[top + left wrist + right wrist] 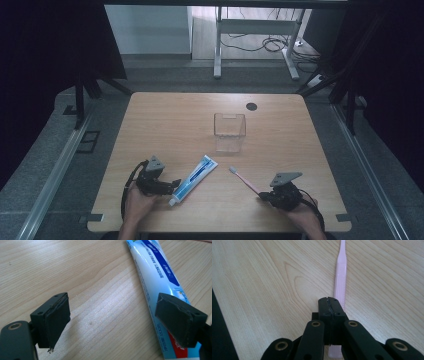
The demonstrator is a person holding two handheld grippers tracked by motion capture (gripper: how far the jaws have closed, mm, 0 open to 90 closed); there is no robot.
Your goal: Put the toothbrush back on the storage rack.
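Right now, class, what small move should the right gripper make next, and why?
Probably lift the pink toothbrush slightly: the right gripper has its jaws shut on the handle, which lies flat on the table, and the clear cup stands empty beyond.

The right gripper (329, 305) covers part of the pink toothbrush's (340, 277) handle, and its bristle head runs off at 12 o'clock. The toothpaste tube (155, 277) is cut off at 12 and 5 o'clock; its small print is unreadable.

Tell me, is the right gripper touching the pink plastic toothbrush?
Touching. In the right gripper view, the right gripper has its jaws shut on the handle of the pink plastic toothbrush.
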